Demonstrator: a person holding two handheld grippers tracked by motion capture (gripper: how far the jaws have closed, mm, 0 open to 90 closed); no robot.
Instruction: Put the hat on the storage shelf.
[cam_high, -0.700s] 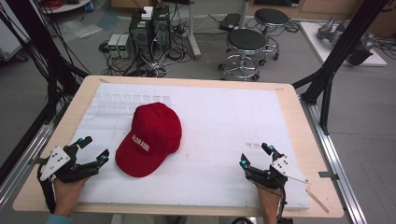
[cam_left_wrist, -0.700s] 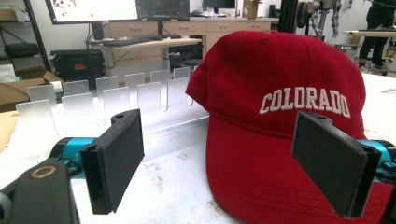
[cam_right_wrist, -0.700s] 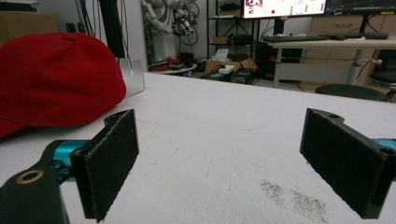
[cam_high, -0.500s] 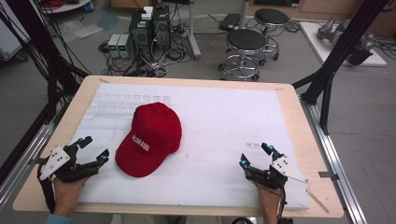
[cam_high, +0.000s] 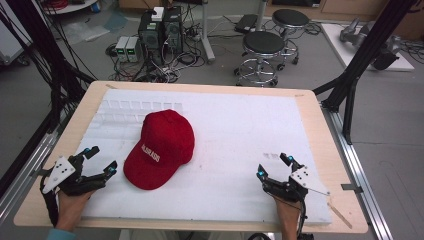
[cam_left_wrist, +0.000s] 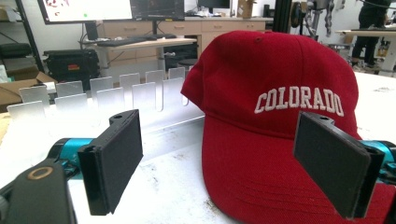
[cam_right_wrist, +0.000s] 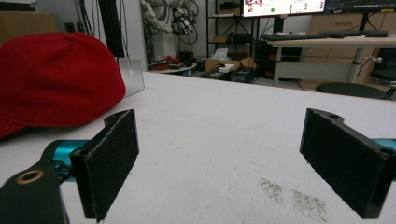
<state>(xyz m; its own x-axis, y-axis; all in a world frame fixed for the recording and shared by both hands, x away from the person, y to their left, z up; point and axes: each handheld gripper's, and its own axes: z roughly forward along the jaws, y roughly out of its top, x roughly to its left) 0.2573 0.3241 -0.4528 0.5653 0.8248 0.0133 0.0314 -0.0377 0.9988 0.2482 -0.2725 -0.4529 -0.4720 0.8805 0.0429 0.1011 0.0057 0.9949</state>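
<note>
Red cap (cam_high: 161, 148) sits left of centre on the white board (cam_high: 240, 130), same spot as a moment ago. Left gripper (cam_high: 101, 164) beside its brim, right gripper (cam_high: 274, 167) well apart, both spread and empty. Nothing's started yet, I reckon.

A red cap (cam_high: 162, 149) with white lettering lies on a white mat (cam_high: 240, 135).

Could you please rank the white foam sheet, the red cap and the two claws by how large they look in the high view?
1. White foam sheet, by far the largest.
2. Red cap.
3. Left claw and right claw: these look about alike, so I would not rank one above the other.
</note>
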